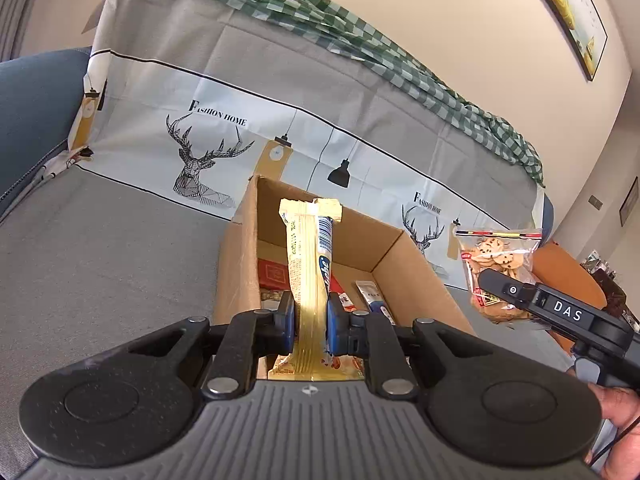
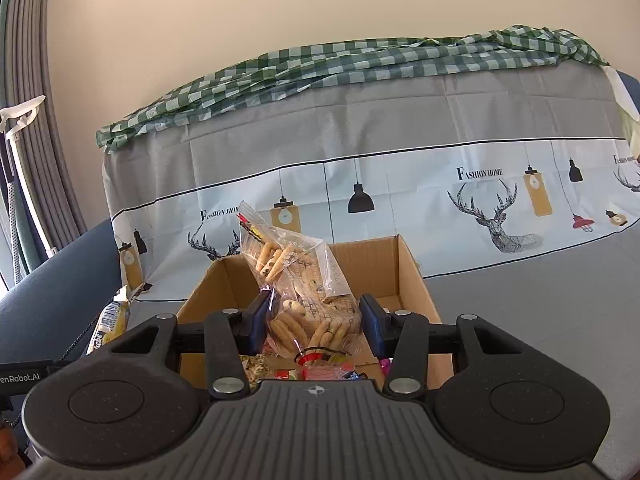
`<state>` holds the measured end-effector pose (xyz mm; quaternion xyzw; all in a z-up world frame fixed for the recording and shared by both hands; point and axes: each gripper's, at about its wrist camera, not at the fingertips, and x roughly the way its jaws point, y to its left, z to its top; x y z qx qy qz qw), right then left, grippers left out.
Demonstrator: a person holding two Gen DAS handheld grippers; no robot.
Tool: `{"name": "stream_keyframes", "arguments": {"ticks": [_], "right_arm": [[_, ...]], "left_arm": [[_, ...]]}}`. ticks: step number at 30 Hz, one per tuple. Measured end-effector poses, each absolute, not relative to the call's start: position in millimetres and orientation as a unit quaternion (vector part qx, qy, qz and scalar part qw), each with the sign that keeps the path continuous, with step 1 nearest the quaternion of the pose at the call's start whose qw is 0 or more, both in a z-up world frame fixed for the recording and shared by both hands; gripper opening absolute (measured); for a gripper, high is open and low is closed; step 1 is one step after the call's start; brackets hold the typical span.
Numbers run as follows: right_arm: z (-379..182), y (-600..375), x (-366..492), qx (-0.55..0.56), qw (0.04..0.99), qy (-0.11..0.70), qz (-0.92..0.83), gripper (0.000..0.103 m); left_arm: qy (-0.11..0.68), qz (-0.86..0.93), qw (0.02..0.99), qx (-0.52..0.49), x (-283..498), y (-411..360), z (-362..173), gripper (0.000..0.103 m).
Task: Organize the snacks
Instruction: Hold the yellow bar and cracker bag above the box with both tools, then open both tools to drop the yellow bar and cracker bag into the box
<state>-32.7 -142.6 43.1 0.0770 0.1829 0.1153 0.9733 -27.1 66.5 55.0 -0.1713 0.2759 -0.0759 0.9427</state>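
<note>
Both snacks are up in the air above the open brown cardboard box (image 1: 360, 248), so the loading step is in hand. The left gripper (image 1: 311, 322) pinches a long gold foil snack bar (image 1: 310, 264) upright over the box's near left corner. The right gripper (image 2: 316, 320) clamps a clear plastic bag of small round cookies (image 2: 300, 292) over the box's near edge. A few packets already lie inside. Next, each should probably be lowered into a free spot before letting go.
</note>
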Motion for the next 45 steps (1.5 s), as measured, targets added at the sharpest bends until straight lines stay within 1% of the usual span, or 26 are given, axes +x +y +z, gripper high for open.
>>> {"name": "stream_keyframes", "arguments": {"ticks": [9,24,33,38,39,40,41,42,44,45], "right_arm": [[42.0,-134.5,-28.6,0.066,0.973,0.185,0.124,0.049],[40.2,-128.8,-27.8,0.053,0.973,0.186,0.123,0.049],[42.1,-129.8,-31.7,0.057,0.979,0.161,0.108,0.049],[43.3,-129.7,-30.4,0.068,0.98,0.154,0.104,0.049],[42.2,-128.3,-28.7,0.068,0.979,0.159,0.104,0.051],[40.8,-126.1,-26.7,0.066,0.979,0.164,0.101,0.051],[40.0,-123.7,-25.4,0.062,0.98,0.166,0.093,0.059],[39.8,-121.9,-24.8,0.057,0.98,0.167,0.088,0.072],[41.1,-120.2,-25.4,0.057,0.981,0.163,0.086,0.078],[41.6,-119.6,-25.8,0.056,0.981,0.163,0.086,0.079]], "left_arm": [[0.268,-0.075,0.946,-0.168,-23.8,64.1,55.5,0.016],[0.243,-0.088,0.954,-0.149,3.3,32.0,58.4,0.016],[0.227,-0.095,0.955,-0.166,25.0,27.9,62.7,0.016],[0.24,-0.12,0.947,-0.174,30.6,25.6,61.4,0.018],[0.243,-0.119,0.947,-0.174,30.8,25.8,60.6,0.019],[0.245,-0.119,0.946,-0.175,30.3,26.9,59.7,0.024],[0.246,-0.118,0.946,-0.178,30.5,28.7,59.5,0.03],[0.245,-0.115,0.946,-0.179,29.8,30.6,59.6,0.031],[0.242,-0.11,0.948,-0.176,27.8,33.6,61.2,0.031],[0.239,-0.107,0.949,-0.173,26.3,35.0,62.3,0.031]]}}
